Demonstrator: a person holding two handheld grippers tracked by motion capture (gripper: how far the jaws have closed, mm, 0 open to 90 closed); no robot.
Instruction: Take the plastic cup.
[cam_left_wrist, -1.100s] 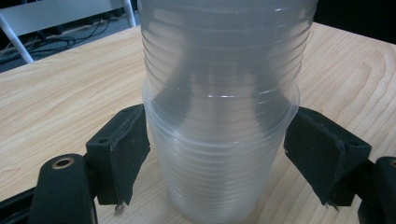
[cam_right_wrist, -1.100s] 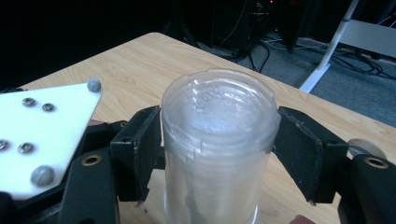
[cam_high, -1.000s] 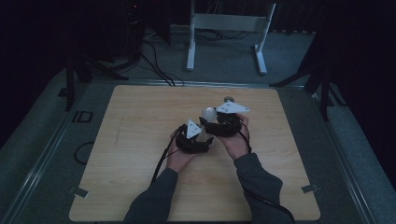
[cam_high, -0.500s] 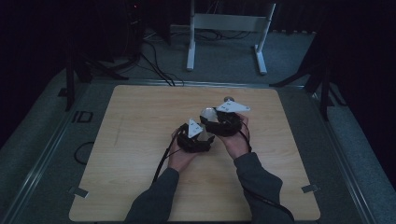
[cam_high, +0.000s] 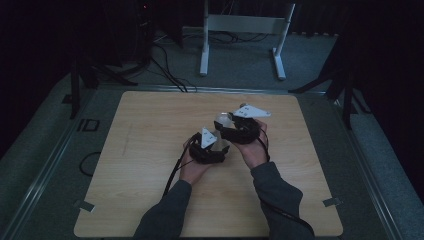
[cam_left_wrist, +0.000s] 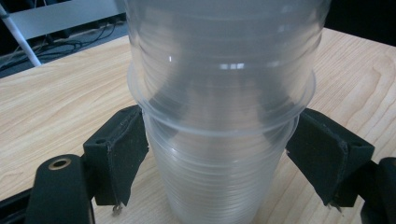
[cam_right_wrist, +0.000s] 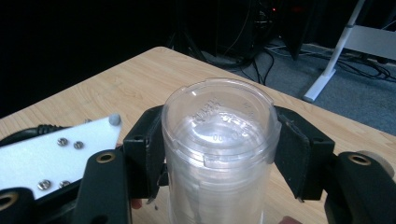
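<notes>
Pale wooden tabletop (cam_high: 150, 150) below: left gripper (cam_left_wrist: 219, 154) clamps the lower clear ribbed plastic cup (cam_left_wrist: 219, 186); right gripper (cam_right_wrist: 217, 149), jaws just closing, grips the upper nested cup (cam_right_wrist: 217, 140). Separation remains.

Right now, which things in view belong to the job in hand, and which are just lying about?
In the job:
- stack of clear plastic cups, upside down
- left gripper, jaws pressed on the stack's lower part
- right gripper, jaws have just closed on the stack's top end

Just about:
- light wooden table
- white metal stand on the floor
- black cables beyond the table
</notes>
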